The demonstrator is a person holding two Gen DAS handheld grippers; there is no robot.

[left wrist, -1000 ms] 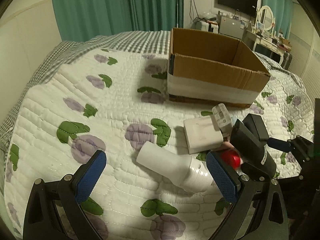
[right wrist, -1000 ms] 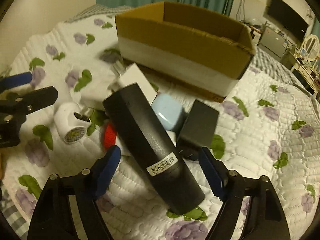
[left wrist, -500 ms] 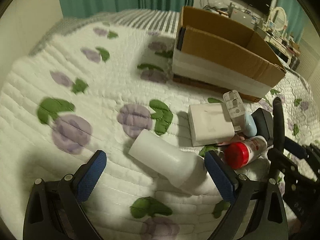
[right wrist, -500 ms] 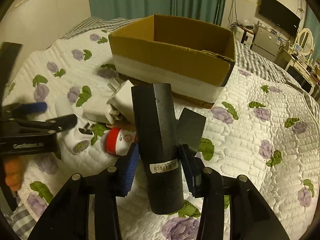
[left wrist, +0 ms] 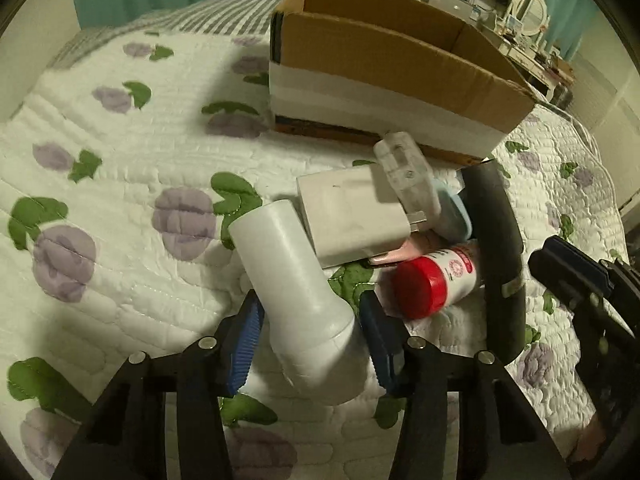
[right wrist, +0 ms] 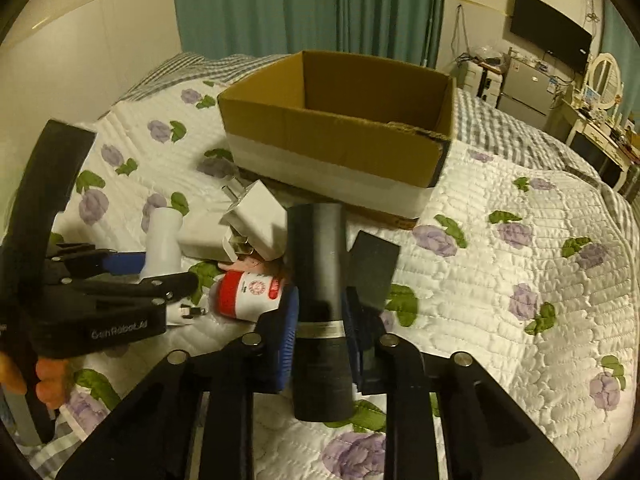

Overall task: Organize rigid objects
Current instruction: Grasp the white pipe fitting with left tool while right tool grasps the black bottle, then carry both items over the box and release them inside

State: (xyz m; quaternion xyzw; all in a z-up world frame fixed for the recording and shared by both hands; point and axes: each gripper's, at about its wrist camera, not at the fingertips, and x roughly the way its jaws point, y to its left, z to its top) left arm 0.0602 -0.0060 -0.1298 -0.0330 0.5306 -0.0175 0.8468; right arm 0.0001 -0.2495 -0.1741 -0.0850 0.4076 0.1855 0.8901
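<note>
My left gripper [left wrist: 310,330] is shut on a white funnel-shaped plastic piece [left wrist: 298,288] that lies on the quilt. My right gripper [right wrist: 320,328] is shut on a black tube [right wrist: 320,292] and holds it pointing at the open cardboard box [right wrist: 340,152]. The tube also shows in the left wrist view [left wrist: 498,256]. Beside both lie a white power adapter [left wrist: 352,216], a clear plug piece [left wrist: 406,176], a red-capped white bottle [left wrist: 434,282], a pale blue case [left wrist: 452,212] and a flat black block [right wrist: 372,268].
The objects lie in a pile on a white quilted bed cover [right wrist: 520,264] with purple flowers. The box [left wrist: 384,80] stands just behind the pile. A dresser with a mirror [right wrist: 604,76] and a TV [right wrist: 552,36] stand at the far right.
My left gripper has moved in and closed on the white funnel-shaped piece. My right gripper has closed on the black tube and turned it to point at the box.
</note>
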